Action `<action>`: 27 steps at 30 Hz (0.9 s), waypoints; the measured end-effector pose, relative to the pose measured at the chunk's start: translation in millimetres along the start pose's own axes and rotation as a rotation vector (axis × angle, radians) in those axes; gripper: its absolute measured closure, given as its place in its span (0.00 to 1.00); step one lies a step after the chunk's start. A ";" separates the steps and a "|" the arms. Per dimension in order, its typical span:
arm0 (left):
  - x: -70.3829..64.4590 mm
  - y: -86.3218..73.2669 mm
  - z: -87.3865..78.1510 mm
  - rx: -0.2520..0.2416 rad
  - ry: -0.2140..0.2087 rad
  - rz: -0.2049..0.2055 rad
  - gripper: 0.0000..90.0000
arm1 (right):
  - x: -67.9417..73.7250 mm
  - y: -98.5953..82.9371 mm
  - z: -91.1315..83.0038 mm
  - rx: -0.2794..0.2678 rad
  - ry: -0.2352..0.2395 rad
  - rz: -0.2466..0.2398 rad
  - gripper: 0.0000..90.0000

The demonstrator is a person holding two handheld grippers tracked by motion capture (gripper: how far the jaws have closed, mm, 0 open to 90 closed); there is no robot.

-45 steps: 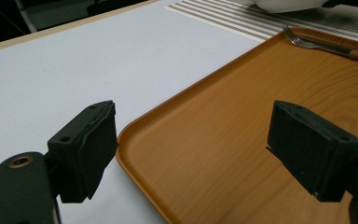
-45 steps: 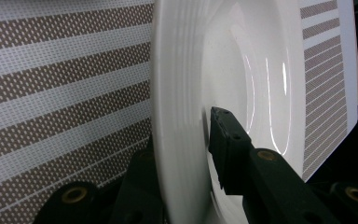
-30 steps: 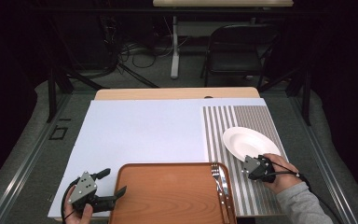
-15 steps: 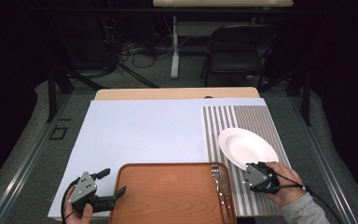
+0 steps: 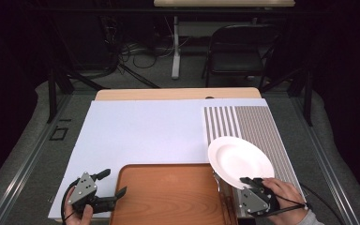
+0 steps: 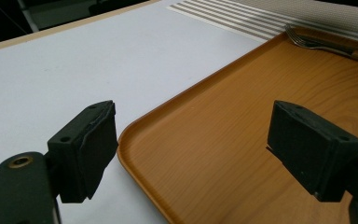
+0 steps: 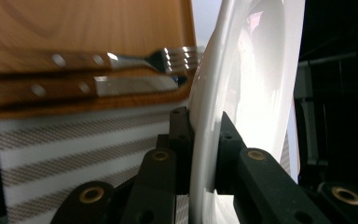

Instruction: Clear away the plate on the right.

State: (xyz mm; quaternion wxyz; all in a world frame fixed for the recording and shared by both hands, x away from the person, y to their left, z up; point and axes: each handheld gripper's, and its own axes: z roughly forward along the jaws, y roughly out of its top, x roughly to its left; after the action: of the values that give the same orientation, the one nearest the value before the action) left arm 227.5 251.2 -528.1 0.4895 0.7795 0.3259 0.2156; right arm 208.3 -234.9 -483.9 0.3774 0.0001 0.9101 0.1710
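Note:
A white plate (image 5: pixel 240 160) hangs a little above the striped mat (image 5: pixel 258 126), reaching over the right edge of the wooden tray (image 5: pixel 168 197). My right gripper (image 5: pixel 249 182) is shut on the plate's near rim; in the right gripper view the plate (image 7: pixel 247 93) is clamped between the black jaws, my right gripper (image 7: pixel 204 154) gripping it edge-on. A fork (image 7: pixel 121 60) and a knife (image 7: pixel 74 87) with wooden handles lie along the tray's right side. My left gripper (image 5: pixel 115 184) stands open at the tray's near left corner, with the tray's corner (image 6: pixel 135 135) between the jaws of my left gripper (image 6: pixel 191 144).
A white sheet (image 5: pixel 140 136) covers most of the table. A black chair (image 5: pixel 236 51) and cables stand on the floor beyond the table's far edge.
My right gripper has carried the plate left and toward me, from over the mat to partly over the tray's right edge. The left gripper has stayed in place.

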 end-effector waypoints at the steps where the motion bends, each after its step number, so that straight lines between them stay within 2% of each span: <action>1: 0.1 0.0 0.0 0.000 0.000 0.000 0.18 | 2.3 4.1 -1.9 0.003 0.000 -0.009 0.91; 3: 0.1 0.0 0.2 0.000 0.000 0.000 0.18 | 7.5 11.6 -3.2 -0.016 0.009 -0.019 0.91; 4: 0.1 -0.2 0.4 -0.003 0.002 -0.001 0.18 | 8.8 14.9 -4.2 -0.012 0.010 -0.031 0.91; 6: 0.4 -0.3 -0.1 -0.004 0.004 -0.001 0.18 | 12.4 23.4 -3.7 -0.043 0.017 -0.064 0.91; 11: 0.9 -0.4 -0.9 -0.004 0.007 -0.005 0.18 | 20.0 39.6 -0.8 -0.078 0.029 -0.082 0.91; 14: 1.0 -0.4 -0.7 -0.003 0.007 -0.005 0.18 | 22.9 48.8 4.1 -0.121 0.034 -0.088 0.91; 15: 1.1 -0.4 -0.8 -0.004 0.008 -0.004 0.18 | 23.1 52.9 4.1 -0.114 0.033 -0.101 0.91; 16: 1.1 -0.4 -0.9 -0.004 0.008 -0.005 0.18 | 25.6 55.8 6.2 -0.134 0.037 -0.090 0.91; 18: 1.3 -0.4 -1.1 -0.005 0.007 -0.005 0.18 | 27.0 63.9 7.3 -0.140 0.040 -0.117 0.91; 26: 2.0 -0.5 -3.7 -0.015 0.013 -0.009 0.18 | 44.2 91.0 16.7 -0.199 0.089 -0.172 0.91; 27: 2.2 -0.4 -4.3 -0.012 0.013 -0.006 0.18 | 45.6 93.6 19.5 -0.223 0.096 -0.190 0.91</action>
State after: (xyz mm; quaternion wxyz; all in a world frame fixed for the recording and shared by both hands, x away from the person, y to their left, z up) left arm 226.1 255.6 -526.5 0.4925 0.7743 0.3301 0.2212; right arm 177.0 -134.8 -498.9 0.3456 -0.1360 0.8985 0.2342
